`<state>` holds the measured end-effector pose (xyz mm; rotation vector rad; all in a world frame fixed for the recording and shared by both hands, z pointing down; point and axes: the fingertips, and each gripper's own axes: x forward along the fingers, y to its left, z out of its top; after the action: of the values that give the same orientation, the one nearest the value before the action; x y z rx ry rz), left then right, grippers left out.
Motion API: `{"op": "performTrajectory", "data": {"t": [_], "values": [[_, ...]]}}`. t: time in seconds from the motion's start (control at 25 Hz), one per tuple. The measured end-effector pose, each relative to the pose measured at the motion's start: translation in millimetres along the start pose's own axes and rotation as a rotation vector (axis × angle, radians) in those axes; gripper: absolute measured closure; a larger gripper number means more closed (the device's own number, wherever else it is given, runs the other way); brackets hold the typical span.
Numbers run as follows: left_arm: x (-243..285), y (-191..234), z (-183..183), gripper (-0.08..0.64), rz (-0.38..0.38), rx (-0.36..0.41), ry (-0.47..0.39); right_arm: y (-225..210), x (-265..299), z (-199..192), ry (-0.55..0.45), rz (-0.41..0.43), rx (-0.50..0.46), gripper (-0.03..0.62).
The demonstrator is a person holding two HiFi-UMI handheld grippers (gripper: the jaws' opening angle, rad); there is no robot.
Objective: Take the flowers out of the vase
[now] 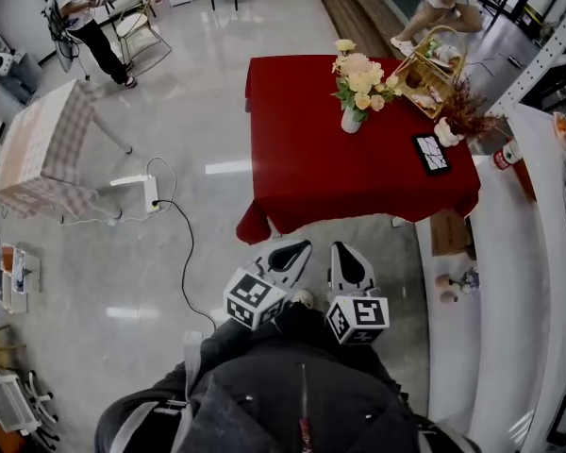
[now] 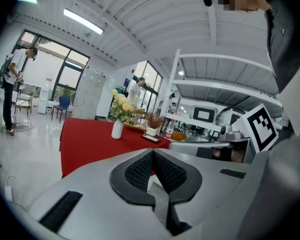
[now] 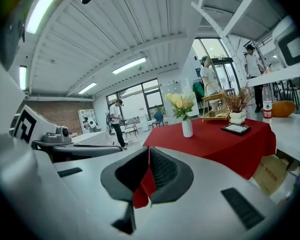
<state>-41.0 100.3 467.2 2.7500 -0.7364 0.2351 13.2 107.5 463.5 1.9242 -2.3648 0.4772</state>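
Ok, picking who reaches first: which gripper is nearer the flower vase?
Right, slightly. The right gripper faces the white vase almost head-on; the left gripper sits further left. Both are short of the red table.

left gripper (image 2: 152,152): jaws together, tips meeting, nothing between | worktop (image 2: 85,140): red cloth, ahead beyond the tips | vase (image 2: 117,129): 1, white, upright on worktop, well apart from gripper | flowers (image 2: 121,105): yellow, standing in vase | pot (image 2: 151,131): small, white, brown sprigs, right of vase | person (image 2: 10,91): standing far left by windows
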Motion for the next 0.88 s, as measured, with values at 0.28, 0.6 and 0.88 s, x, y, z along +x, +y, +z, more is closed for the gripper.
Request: {"op": "performTrajectory", "data": {"t": [0.28, 0.6, 0.88], "values": [[43, 15, 9, 0.561, 0.02, -0.006, -0.01, -36, 25, 11, -0.004, 0.03, -0.009, 0.58], [66, 14, 11, 0.561, 0.045, -0.025, -0.019, -63, 37, 13, 0.001, 0.027, 0.003, 0.58], [70, 23, 9, 0.561, 0.066, -0.071, 0.004, -71, 46, 14, 0.002, 0.027, 0.032, 0.58]]}}
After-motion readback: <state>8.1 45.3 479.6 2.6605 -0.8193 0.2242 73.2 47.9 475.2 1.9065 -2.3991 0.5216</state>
